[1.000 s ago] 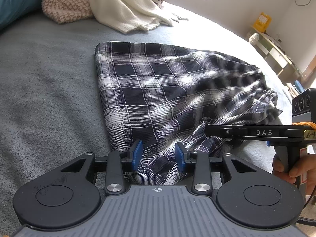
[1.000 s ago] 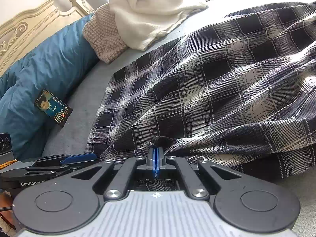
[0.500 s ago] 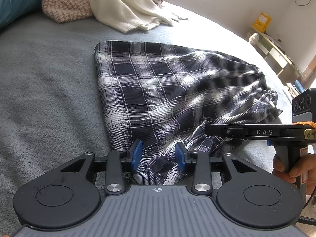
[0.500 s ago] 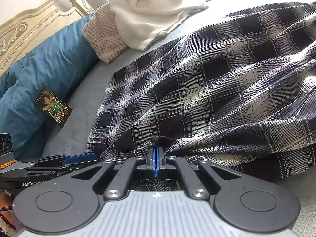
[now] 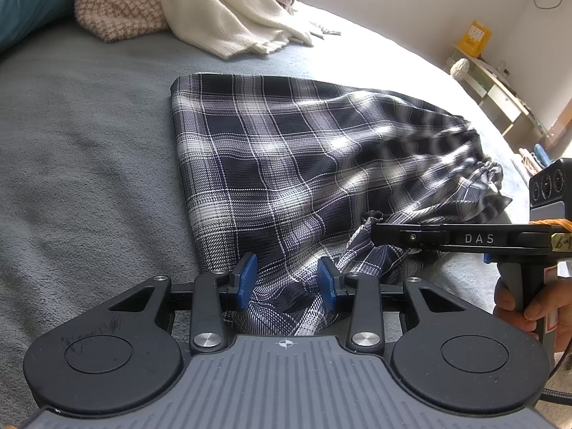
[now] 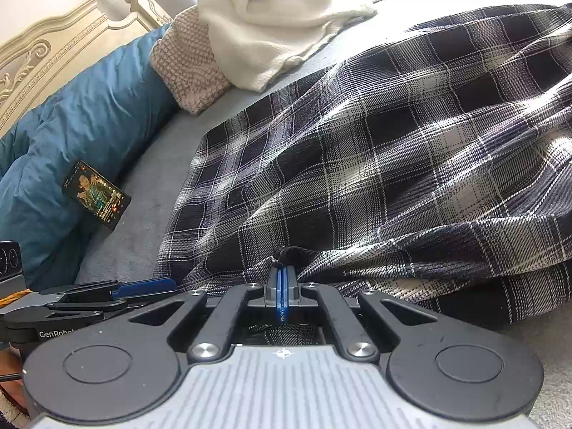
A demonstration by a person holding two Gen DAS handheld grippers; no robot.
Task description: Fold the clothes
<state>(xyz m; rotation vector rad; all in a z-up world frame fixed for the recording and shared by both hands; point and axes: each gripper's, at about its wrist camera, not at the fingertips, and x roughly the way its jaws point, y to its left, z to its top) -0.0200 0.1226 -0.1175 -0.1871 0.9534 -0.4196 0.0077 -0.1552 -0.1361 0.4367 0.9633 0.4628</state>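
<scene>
my left gripper (image 5: 287,282) sits with its blue pads (image 5: 246,279) partly apart, and a bunched fold of the plaid garment (image 5: 304,164) fills the gap between them; whether the pads actually press on the cloth i cannot tell from here. just to its right, my right gripper (image 5: 373,232) reaches in sideways, and in its own view my right gripper (image 6: 281,279) has its blue pads closed flat together on a pinch of the same plaid garment (image 6: 393,150), right at a small dark pucker of fabric. a hand (image 5: 529,307) wraps the right tool's handle at the far right edge of the left view. the two tools are close beside each other at the near edge of the cloth. ahead of both, the garment spreads out across the grey bed cover (image 5: 82,150), flat and smooth on the left side, gathered and rumpled toward the right. further off to the left of the right tool, a phone (image 6: 95,193) with a lit screen leans on a blue duvet (image 6: 71,136). beyond the garment lie a knitted beige piece (image 5: 118,0) and a cream blanket (image 5: 228,10), heaped together. farthest away stand a carved cream headboard (image 6: 46,53) on the left and a low shelf unit (image 5: 500,96) by the wall on the right.
</scene>
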